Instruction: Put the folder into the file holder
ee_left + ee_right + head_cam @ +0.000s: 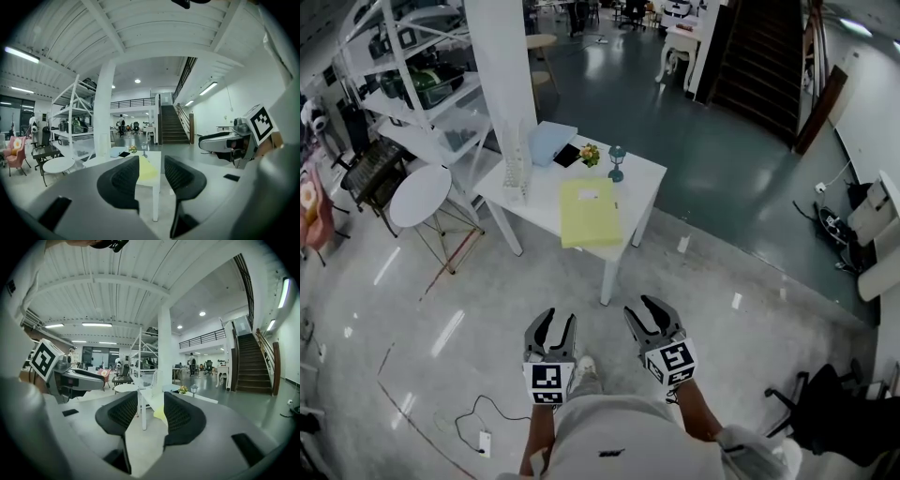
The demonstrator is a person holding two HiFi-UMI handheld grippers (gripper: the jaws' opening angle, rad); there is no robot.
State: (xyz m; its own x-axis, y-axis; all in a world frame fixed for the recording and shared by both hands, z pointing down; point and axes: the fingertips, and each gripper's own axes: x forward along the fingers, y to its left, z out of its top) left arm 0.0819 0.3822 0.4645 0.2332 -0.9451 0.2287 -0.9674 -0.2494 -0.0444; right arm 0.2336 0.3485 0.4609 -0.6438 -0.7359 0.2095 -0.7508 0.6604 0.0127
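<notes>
Right tool (642,309), glossy floor (412,309), white table (637,173)

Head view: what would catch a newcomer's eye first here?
The yellow folder stands out, lying flat on the white table in the upper middle of the view. At the bottom edge, the left gripper and right gripper point toward it, both empty and well short of the table.
</notes>
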